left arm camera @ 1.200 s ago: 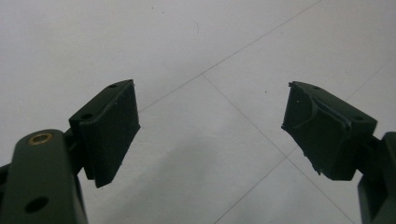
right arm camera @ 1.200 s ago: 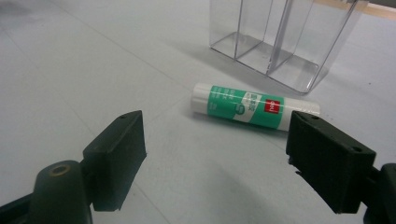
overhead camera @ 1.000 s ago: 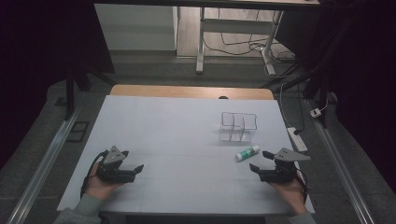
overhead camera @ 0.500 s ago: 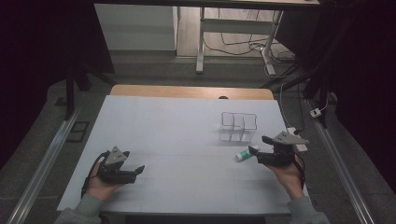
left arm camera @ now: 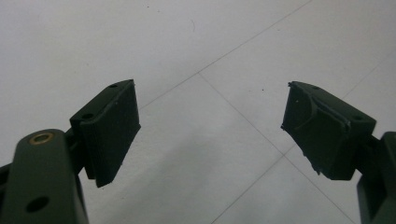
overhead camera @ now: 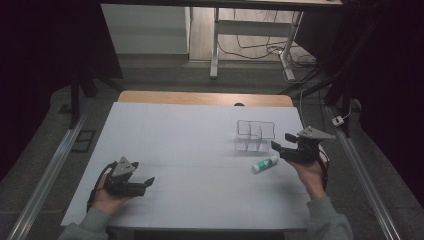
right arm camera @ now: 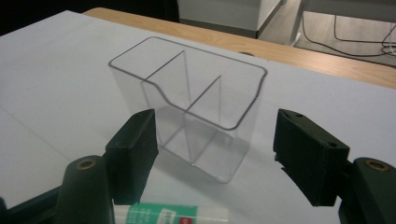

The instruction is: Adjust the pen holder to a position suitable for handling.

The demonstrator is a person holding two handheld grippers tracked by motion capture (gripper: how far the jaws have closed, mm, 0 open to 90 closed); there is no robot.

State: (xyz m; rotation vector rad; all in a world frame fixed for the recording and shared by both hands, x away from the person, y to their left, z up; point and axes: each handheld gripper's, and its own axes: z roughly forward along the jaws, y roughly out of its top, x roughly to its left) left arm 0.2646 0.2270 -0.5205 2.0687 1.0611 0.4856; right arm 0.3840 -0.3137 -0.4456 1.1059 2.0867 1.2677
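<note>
A clear plastic organiser box (overhead camera: 255, 135) with inner dividers stands upright on the right half of the white table (overhead camera: 190, 150). A white glue stick with a green label (overhead camera: 265, 163) lies on its side just in front of it. My right gripper (overhead camera: 278, 148) hovers beside the glue stick and points at the box (right arm camera: 196, 121). Its jaws have just been closing a little but stand open with nothing between them. The glue stick (right arm camera: 170, 214) lies below them. My left gripper (overhead camera: 148, 182) rests at the front left, open over bare table (left arm camera: 210, 140).
A wooden strip (overhead camera: 205, 98) runs along the table's far edge. Beyond it stand a white desk frame (overhead camera: 215, 45) and cables on the floor. Metal rails (overhead camera: 45, 175) flank the table. Dark surroundings lie to both sides.
My right gripper has risen and moved away from the front edge toward the box, past the glue stick. The left gripper has stayed where it was.
</note>
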